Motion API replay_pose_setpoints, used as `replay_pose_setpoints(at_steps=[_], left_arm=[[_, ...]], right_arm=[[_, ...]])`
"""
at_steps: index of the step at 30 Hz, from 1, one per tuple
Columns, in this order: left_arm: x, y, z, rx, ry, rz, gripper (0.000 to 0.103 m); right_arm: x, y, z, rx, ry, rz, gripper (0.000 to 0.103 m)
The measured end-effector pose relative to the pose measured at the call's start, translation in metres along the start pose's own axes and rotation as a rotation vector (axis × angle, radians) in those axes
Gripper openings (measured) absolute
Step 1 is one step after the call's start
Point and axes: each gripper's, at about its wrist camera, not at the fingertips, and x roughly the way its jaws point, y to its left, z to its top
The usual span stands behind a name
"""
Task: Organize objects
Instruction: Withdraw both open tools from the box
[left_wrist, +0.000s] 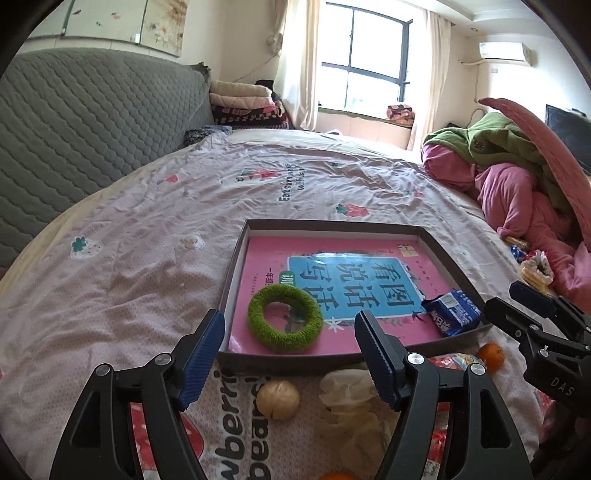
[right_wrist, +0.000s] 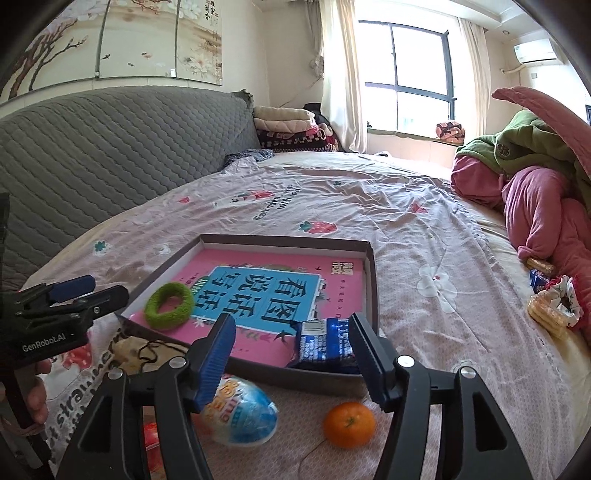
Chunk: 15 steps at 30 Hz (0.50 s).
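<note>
Left gripper (left_wrist: 290, 332) hangs open and empty over my green ring (left_wrist: 284, 318), soft and light, lying in the box (left_wrist: 332, 224) on the bed (left_wrist: 147, 221). Right gripper (right_wrist: 291, 345) is opening, empty too; the blue packet (right_wrist: 325, 343) beyond is crinkly, best pinched across its middle. The orange (right_wrist: 349, 424) outside would roll.

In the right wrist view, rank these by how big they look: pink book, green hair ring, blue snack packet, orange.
1. pink book, clearly largest.
2. blue snack packet and green hair ring look about alike; unranked.
3. orange, smallest, though it lies nearest the camera, so that is unsure.
</note>
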Motion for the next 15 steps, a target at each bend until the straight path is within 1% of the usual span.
replay_pose_setpoints(at_steps=[9, 15], left_arm=[[-0.012, -0.004, -0.007, 0.015, 0.001, 0.000, 0.074], [-0.020, -0.004, -0.012, 0.038, 0.008, 0.009, 0.074]], right_arm=[[-0.022, 0.012, -0.005, -0.027, -0.043, 0.006, 0.064], [-0.027, 0.015, -0.007, -0.023, -0.046, 0.018, 0.064]])
